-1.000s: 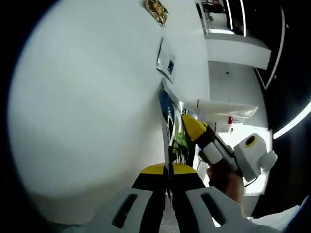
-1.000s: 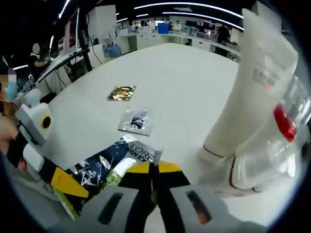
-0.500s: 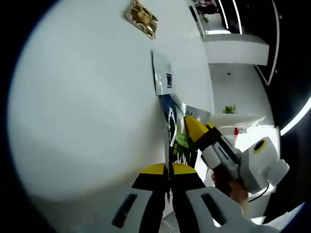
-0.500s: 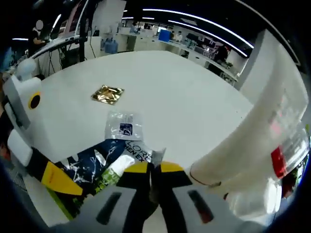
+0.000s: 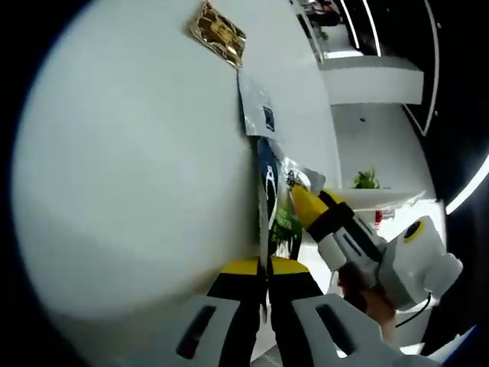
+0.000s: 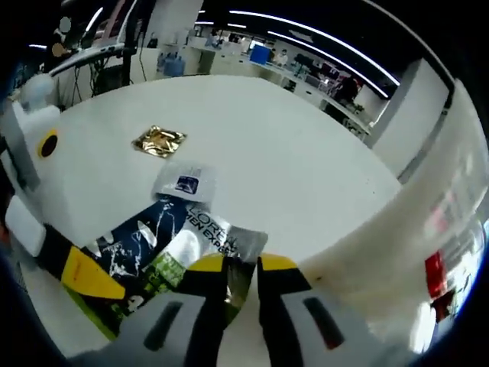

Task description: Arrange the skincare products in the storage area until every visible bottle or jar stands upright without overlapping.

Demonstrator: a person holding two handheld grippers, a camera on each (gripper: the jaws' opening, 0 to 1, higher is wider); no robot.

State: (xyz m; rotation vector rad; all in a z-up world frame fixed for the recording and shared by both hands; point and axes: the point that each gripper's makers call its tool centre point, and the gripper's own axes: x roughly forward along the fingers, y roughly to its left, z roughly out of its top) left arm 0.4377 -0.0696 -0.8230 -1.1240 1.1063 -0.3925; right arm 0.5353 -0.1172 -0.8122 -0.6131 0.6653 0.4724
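Comparing this moment with half a second earlier, the right gripper (image 6: 243, 277) is seen with its jaws now slightly apart where they were pressed together on the corner of the printed packet (image 6: 164, 256); whether they still pinch the foil cannot be told. The left gripper (image 5: 267, 277) is kept clamped on the packet's edge (image 5: 269, 200). A handover to the left side is judged to be under way, with no bottle yet set upright. Beyond the packet, a small silver sachet (image 6: 180, 183) and a gold sachet (image 6: 160, 141) lie flat on the white surface (image 6: 290, 153). Right of the packet, a tall white tube (image 6: 412, 229) is shown in the right gripper view, blurred, which is not made out in the left gripper view.
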